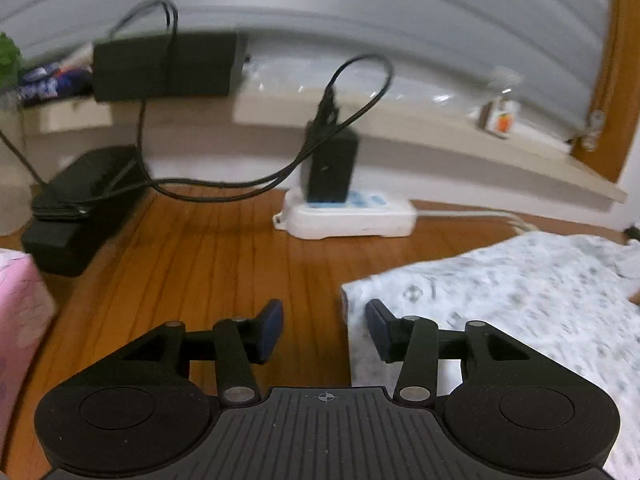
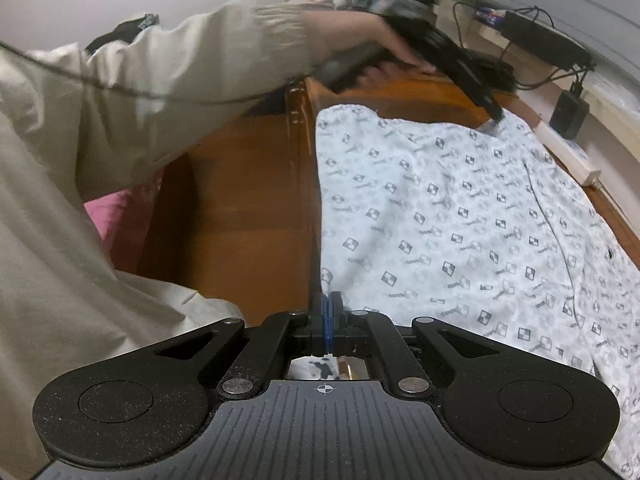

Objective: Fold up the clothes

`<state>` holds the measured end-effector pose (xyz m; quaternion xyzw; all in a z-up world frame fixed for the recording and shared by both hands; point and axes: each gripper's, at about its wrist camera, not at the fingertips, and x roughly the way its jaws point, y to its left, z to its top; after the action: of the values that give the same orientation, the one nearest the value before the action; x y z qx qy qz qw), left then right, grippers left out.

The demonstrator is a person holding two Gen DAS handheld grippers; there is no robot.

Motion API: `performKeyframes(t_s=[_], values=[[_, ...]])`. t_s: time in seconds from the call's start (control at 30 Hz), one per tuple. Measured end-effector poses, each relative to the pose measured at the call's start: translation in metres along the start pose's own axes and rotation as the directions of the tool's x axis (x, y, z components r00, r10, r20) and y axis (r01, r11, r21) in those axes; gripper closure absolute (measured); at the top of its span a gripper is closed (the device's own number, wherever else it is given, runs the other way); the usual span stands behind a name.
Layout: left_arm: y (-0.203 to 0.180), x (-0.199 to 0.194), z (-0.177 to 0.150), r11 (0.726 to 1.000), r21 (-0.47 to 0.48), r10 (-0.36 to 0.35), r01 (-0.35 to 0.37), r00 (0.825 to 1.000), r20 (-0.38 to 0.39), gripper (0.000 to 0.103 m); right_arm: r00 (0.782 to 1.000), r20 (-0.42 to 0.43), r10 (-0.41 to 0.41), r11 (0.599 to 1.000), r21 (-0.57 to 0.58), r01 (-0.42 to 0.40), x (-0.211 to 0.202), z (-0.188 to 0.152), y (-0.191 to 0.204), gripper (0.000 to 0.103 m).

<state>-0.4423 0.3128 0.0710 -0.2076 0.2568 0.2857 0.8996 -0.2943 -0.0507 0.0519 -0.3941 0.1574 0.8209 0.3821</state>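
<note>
A white shirt (image 2: pixel 460 220) printed with small grey squares lies spread flat on the wooden table (image 2: pixel 240 208). My right gripper (image 2: pixel 328 316) is shut on the shirt's near left edge, and cloth shows under its fingers. In the left wrist view the shirt (image 1: pixel 500 300) fills the lower right. My left gripper (image 1: pixel 324 328) stands open astride its corner, the right finger (image 1: pixel 378 328) over the cloth and the left finger (image 1: pixel 272 328) over bare wood. The right wrist view shows the left gripper (image 2: pixel 494 118) at the shirt's far corner, held by a person's hand (image 2: pixel 360 36).
A white power strip (image 1: pixel 348 216) with a black adapter (image 1: pixel 332 168) and looping cables lies beyond the shirt. Black boxes (image 1: pixel 80 208) sit at the far left, and a pink soft item (image 1: pixel 20 312) at the left edge. A beige sleeve (image 2: pixel 140 92) crosses the table's left side.
</note>
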Motion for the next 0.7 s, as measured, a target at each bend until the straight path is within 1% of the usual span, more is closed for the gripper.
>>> performKeyframes(t_s=[0.1,0.2,0.23,0.27,0.3,0.4,0.47,0.5,0.53,0.6,0.67,0.7], values=[[0.006,0.02,0.005,0.999,-0.04,-0.016,0.015,1.0,-0.017,0.054,1.0,-0.003,0.011,1.0,-0.009,-0.011,-0.001,0.0,0.006,0.101],[0.013,0.039,0.01,0.996,-0.08,-0.032,0.029,0.999,-0.034,0.06,0.999,-0.002,0.044,0.999,-0.004,-0.044,0.0,0.001,0.008,0.101],[0.014,0.044,0.011,0.996,-0.087,-0.037,0.033,0.999,-0.039,0.066,0.999,-0.001,0.051,0.999,-0.001,-0.051,0.0,0.001,0.007,0.101],[0.011,0.043,0.009,0.997,-0.068,-0.036,0.034,0.999,-0.04,0.071,0.999,0.004,0.042,0.999,0.005,-0.042,-0.001,0.003,0.002,0.101],[0.008,0.042,0.006,0.998,-0.048,-0.036,0.034,0.999,-0.041,0.085,0.999,0.009,0.034,0.999,0.011,-0.034,-0.003,0.005,-0.003,0.101],[0.0,0.036,0.0,0.999,0.007,-0.034,0.034,0.999,-0.032,0.096,1.0,0.022,0.009,1.0,0.029,-0.009,-0.007,0.01,-0.02,0.099],[-0.003,0.025,-0.002,0.999,0.027,-0.04,0.04,0.999,-0.011,0.096,0.999,0.031,-0.009,0.999,0.042,0.007,-0.01,0.014,-0.031,0.093],[-0.004,0.017,-0.003,0.999,0.032,-0.044,0.044,0.999,0.0,0.096,0.999,0.036,-0.017,0.999,0.048,0.015,-0.012,0.016,-0.036,0.092],[-0.006,0.01,-0.003,0.998,0.038,-0.048,0.047,0.999,0.01,0.096,0.999,0.042,-0.033,0.998,0.059,0.031,-0.014,0.018,-0.043,0.091],[-0.009,-0.005,-0.003,0.997,0.05,-0.056,0.054,0.998,0.03,0.096,0.993,0.063,-0.103,0.99,0.099,0.097,-0.017,0.025,-0.067,0.089],[-0.013,-0.012,-0.003,0.996,0.062,-0.065,0.063,0.997,0.038,0.096,0.978,0.068,-0.197,0.975,0.119,0.188,-0.012,0.03,-0.086,0.085],[-0.014,-0.015,-0.003,0.995,0.068,-0.07,0.067,0.997,0.042,0.096,0.971,0.067,-0.231,0.965,0.14,0.22,-0.006,0.031,-0.098,0.08]])
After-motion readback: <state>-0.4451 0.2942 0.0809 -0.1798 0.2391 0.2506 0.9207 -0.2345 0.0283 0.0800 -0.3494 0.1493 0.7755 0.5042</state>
